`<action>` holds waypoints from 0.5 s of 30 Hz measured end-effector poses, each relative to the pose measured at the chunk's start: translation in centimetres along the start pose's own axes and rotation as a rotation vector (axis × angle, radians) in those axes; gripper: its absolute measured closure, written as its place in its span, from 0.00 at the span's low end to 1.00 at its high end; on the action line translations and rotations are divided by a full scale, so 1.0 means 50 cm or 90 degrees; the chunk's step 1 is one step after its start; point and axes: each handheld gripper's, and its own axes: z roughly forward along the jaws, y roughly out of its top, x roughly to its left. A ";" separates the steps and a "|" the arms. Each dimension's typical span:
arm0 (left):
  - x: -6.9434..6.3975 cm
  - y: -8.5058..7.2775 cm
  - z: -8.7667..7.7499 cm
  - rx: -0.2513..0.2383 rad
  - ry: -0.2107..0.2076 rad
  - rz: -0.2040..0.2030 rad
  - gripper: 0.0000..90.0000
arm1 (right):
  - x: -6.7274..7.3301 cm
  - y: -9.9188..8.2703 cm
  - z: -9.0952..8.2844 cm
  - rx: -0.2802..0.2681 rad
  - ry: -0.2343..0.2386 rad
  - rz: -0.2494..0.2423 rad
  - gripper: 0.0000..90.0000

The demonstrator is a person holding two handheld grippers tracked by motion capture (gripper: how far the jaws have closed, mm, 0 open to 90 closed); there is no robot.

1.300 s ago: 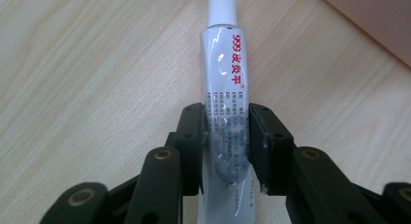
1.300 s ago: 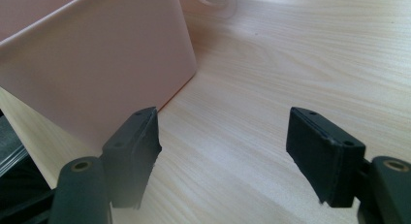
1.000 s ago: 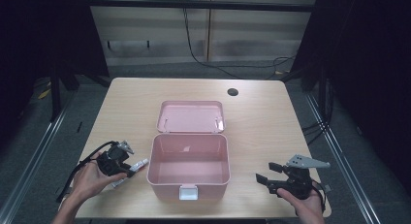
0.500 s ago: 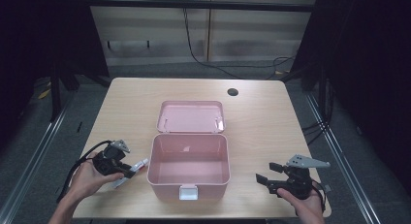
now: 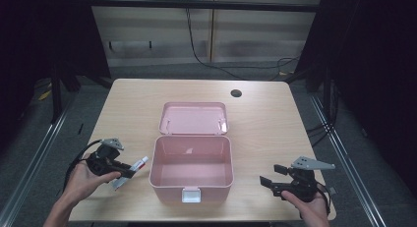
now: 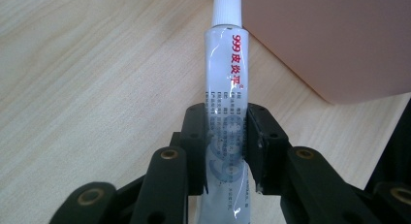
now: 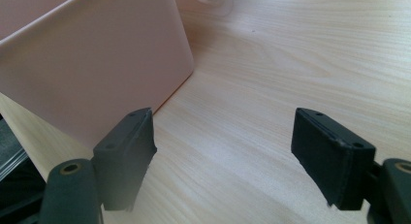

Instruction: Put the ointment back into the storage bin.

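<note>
Clenching the light, squashy ointment tube [image 6: 225, 112] mid-body, left claw [image 6: 227, 151] sits at the box's [image 5: 191, 160] nine o'clock (right claw [image 7: 237, 156], empty, has just been opening).

A pale pink box [image 5: 191, 168] with a matching pink lid [image 5: 193, 118] sits on a light wood-grain table [image 5: 133, 104]. A white tube [image 6: 227, 88] with a white ribbed cap carries red lettering and faint blue print, between black jaws.
</note>
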 end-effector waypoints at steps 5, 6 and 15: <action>-0.002 -0.004 -0.011 -0.017 0.001 -0.003 0.79 | 0.000 0.000 -0.001 -0.001 0.001 0.000 0.26; -0.004 -0.004 -0.012 -0.016 0.007 -0.005 0.79 | 0.000 0.000 -0.001 -0.001 0.000 0.000 0.26; -0.008 -0.007 -0.033 -0.041 0.010 -0.010 0.79 | 0.000 -0.001 -0.002 -0.002 0.001 0.001 0.26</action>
